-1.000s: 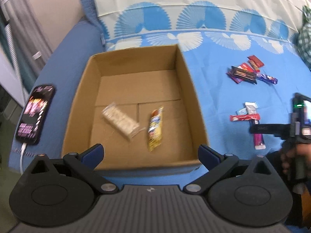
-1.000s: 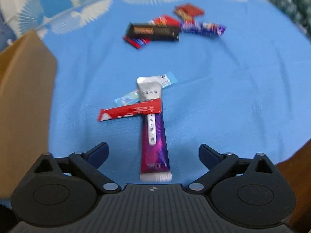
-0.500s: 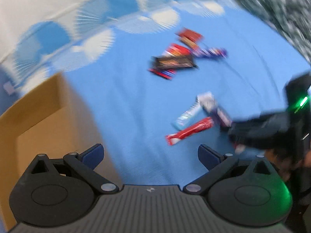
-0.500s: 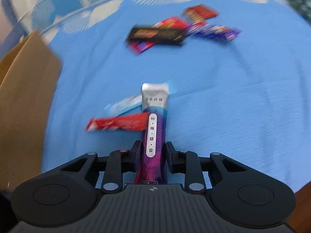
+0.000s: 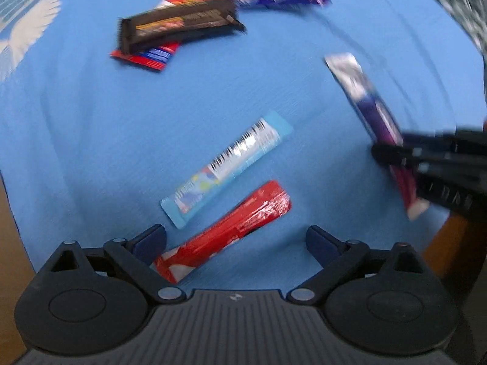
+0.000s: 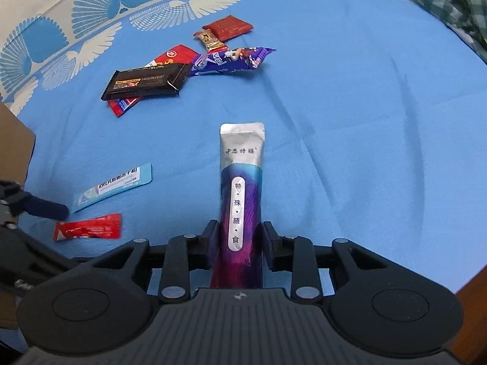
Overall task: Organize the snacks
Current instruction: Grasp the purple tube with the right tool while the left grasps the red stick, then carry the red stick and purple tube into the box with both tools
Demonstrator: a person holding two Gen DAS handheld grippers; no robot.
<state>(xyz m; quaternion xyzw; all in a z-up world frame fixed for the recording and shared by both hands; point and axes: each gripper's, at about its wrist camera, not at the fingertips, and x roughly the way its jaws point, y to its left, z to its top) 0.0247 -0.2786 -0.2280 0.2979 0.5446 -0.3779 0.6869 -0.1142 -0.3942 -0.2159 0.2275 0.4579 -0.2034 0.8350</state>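
Right wrist view: red stick (image 6: 88, 230) beside light-blue sachet (image 6: 114, 187), cardboard box (image 6: 13, 149) left.

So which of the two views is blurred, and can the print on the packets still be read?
Left wrist view: motion blur smears the black bar and the purple stick packet; print unreadable. Right wrist view: sharp, the characters on the purple stick packet held in the right gripper are legible; fisheye bends the edges.
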